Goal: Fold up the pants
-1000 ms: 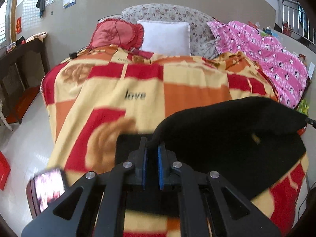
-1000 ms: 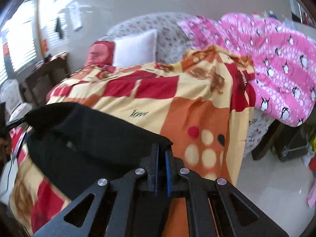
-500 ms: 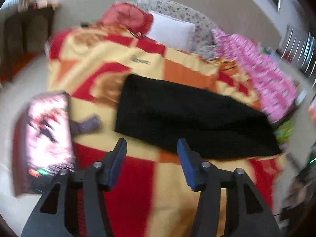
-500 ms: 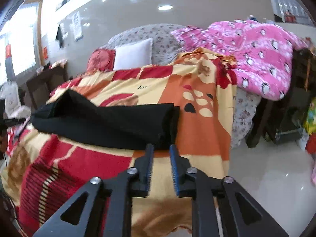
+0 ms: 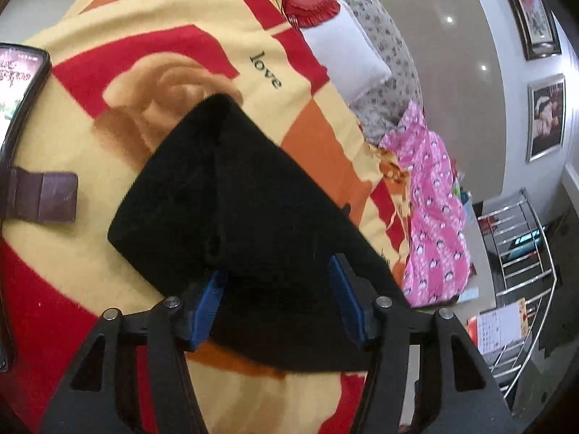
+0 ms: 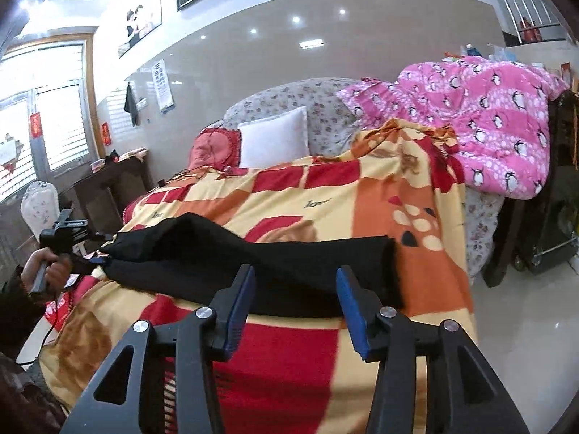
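I found the black pants point(image 5: 231, 195) lying folded on the blanket point(image 5: 188, 21). My left gripper point(image 5: 277, 300) stood wide, pants between its pads, contact unclear. My right gripper point(image 6: 295, 307) was opening, empty. At nine o'clock, a phone point(image 5: 18, 83) was cut off.

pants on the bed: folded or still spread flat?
Folded: the black pants lie as a doubled strip on the blanket, layered edges visible at one end.

Patterned blanket point(image 6: 325, 195) over bed, white pillow point(image 6: 275, 137), red cushion point(image 6: 213, 146), pink penguin quilt point(image 6: 488, 123), phone point(image 5: 18, 83), brown wallet point(image 5: 43, 197).
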`<state>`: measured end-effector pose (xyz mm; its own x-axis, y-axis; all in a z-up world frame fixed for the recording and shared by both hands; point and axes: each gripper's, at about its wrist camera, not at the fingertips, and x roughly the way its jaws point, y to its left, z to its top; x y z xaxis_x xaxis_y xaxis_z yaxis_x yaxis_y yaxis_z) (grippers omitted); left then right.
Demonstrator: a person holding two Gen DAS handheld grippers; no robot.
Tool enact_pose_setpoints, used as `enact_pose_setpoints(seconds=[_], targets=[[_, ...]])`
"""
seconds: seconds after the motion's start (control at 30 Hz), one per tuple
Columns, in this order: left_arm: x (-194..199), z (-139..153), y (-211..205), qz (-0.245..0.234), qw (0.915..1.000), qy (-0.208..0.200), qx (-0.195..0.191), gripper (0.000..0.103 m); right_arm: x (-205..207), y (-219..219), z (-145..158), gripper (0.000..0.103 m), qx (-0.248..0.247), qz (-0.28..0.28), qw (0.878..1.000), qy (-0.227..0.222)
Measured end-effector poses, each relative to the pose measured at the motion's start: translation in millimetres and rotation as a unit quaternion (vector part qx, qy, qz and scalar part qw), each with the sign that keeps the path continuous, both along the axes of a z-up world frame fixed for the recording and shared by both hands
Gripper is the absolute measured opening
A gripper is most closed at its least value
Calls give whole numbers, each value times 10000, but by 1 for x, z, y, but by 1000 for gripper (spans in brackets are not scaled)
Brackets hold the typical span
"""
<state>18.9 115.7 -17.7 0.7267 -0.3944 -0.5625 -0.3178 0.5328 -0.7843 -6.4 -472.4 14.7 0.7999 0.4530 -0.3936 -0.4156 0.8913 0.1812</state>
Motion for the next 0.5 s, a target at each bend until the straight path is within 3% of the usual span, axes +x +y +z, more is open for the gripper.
enact_pose_setpoints(seconds=[0.13,0.2,0.23,0.33,0.43,0.5], targets=[[0,1,-4,-1,9999,-117,-96,55,2,7,-8,49,178,55,9997,187],[1,2,-4,-5,10000,-47,61,23,4,4,-10,52,386,-34,9987,344],[1,2,-5,4,9999,12,133,17,5,-1,-10,56,561,-137,9974,438],[-3,1,-5,21,9997,43,244,16,9,-22,-8,56,1223,-406,9897,624],[-1,6,-10,-40,9985,-34,542,16,16,-56,-6,59,2327,-710,9655,925],[3,6,-15,-48,9978,-73,653,20,26,-78,-10,60,3078,-954,9374,1320]])
